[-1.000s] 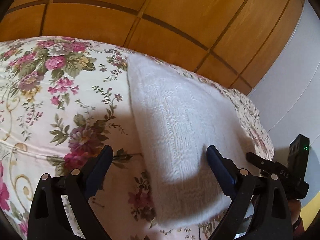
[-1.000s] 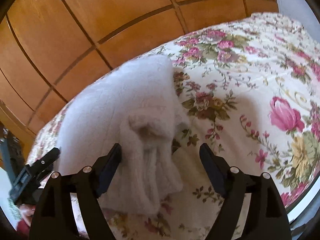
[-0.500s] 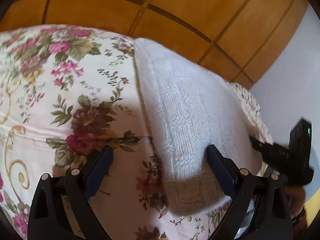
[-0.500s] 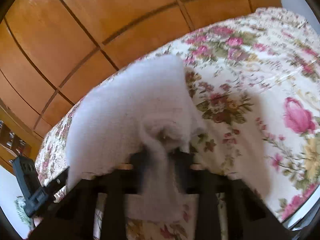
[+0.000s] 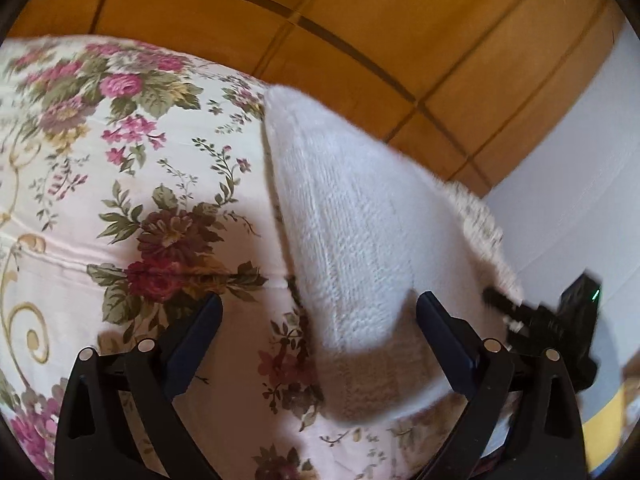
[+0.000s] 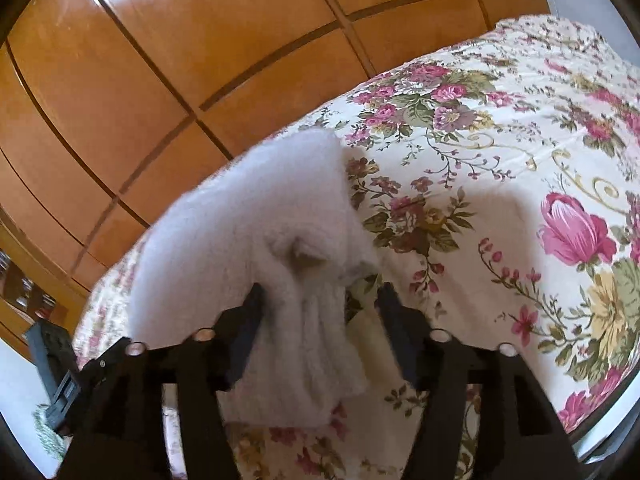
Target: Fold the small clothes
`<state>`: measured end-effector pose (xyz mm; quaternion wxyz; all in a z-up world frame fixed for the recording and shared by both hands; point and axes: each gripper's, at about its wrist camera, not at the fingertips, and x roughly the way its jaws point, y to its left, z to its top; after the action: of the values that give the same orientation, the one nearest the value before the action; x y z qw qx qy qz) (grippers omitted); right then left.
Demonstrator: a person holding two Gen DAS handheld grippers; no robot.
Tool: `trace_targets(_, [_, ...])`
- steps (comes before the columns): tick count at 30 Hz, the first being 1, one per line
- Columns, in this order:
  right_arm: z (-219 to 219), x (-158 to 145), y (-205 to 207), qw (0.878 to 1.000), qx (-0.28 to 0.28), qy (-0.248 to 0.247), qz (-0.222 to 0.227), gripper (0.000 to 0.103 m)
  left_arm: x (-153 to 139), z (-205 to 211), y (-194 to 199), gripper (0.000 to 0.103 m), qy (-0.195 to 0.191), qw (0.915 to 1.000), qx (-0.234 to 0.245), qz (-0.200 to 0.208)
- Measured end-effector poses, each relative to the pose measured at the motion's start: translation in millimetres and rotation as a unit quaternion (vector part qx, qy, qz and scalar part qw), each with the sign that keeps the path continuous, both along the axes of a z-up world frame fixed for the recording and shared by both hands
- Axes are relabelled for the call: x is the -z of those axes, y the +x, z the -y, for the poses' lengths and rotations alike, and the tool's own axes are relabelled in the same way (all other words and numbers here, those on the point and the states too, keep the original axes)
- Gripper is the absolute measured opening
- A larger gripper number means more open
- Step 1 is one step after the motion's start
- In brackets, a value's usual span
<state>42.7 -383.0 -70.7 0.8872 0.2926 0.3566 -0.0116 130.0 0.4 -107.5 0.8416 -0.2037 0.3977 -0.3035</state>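
A white knitted garment [image 5: 352, 240] lies folded on the floral bedspread [image 5: 120, 200]. My left gripper [image 5: 320, 316] is open, its fingers on either side of the garment's near end. In the right wrist view the garment [image 6: 248, 232] shows with a bunched, sleeve-like part hanging towards me. My right gripper [image 6: 320, 308] is partly open around that bunched part, its fingers beside the cloth with a gap on the right side. The right gripper also shows in the left wrist view [image 5: 544, 316], at the garment's far edge.
A wooden panelled wardrobe [image 6: 200, 60] stands behind the bed. A pale wall [image 5: 580, 140] is at the right of the left wrist view. The floral bedspread [image 6: 520, 200] stretches to the right of the garment. The left gripper's body [image 6: 60, 368] shows at the lower left.
My right gripper closed in on the bunched part half a second ago and now stands wider again. My left gripper shifted slightly along the garment's near end and stayed open.
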Motion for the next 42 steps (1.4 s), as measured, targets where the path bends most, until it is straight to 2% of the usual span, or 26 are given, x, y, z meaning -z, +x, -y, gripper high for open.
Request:
trace_targets(1, [2.1, 0.2, -0.9, 1.000, -0.003, 0.015, 0.002, 0.080, -0.7, -2.1, 2.1, 0.096, -0.012, 0.9999, -0.004, -0.005])
trace_targets(3, [5.3, 1.4, 0.5, 0.999, -0.012, 0.051, 0.006, 0.081, -1.7, -1.3, 5.1, 0.096, -0.019, 0.9998, -0.001, -0.010])
trace_targets(5, [5.7, 4.1, 4.6, 0.997, -0.020, 0.074, 0.004, 0.085, -3.9, 2.9, 7.5, 0.096, -0.014, 0.9998, 0.008, -0.012])
trace_targets(9, [9.6, 19.9, 22.2, 0.988, -0.039, 0.150, -0.022, 0.085, -8.8, 10.0, 17.4, 0.096, -0.023, 0.9990, 0.032, -0.019])
trace_targets(12, [12.0, 27.1, 33.7, 0.985, -0.037, 0.169, -0.026, 0.086, -5.1, 17.4, 29.9, 0.096, -0.033, 0.9968, 0.054, -0.050])
trace_targets(18, [9.7, 26.1, 53.5, 0.986, -0.035, 0.161, -0.023, 0.087, -0.8, 35.8, 42.9, 0.096, -0.013, 0.9952, 0.073, -0.064])
trace_targets(24, [3.0, 25.2, 68.5, 0.990, -0.044, 0.134, -0.013, 0.087, 0.3, 60.3, 49.0, 0.097, 0.001, 0.9909, 0.121, -0.059])
trace_targets(33, [-7.0, 27.6, 76.5, 0.992, -0.059, 0.109, 0.005, 0.087, 2.8, 74.7, 51.8, 0.097, 0.019, 0.9888, 0.138, -0.054])
trace_targets(38, [-7.8, 30.3, 72.7, 0.993, -0.064, 0.095, 0.013, 0.082, -2.1, 84.3, 56.1, 0.097, 0.044, 0.9880, 0.134, -0.064])
trace_targets(42, [-11.1, 30.4, 71.9, 0.994, -0.063, 0.088, 0.010, 0.075, -3.8, 88.2, 52.6, 0.095, 0.071, 0.9875, 0.130, -0.053])
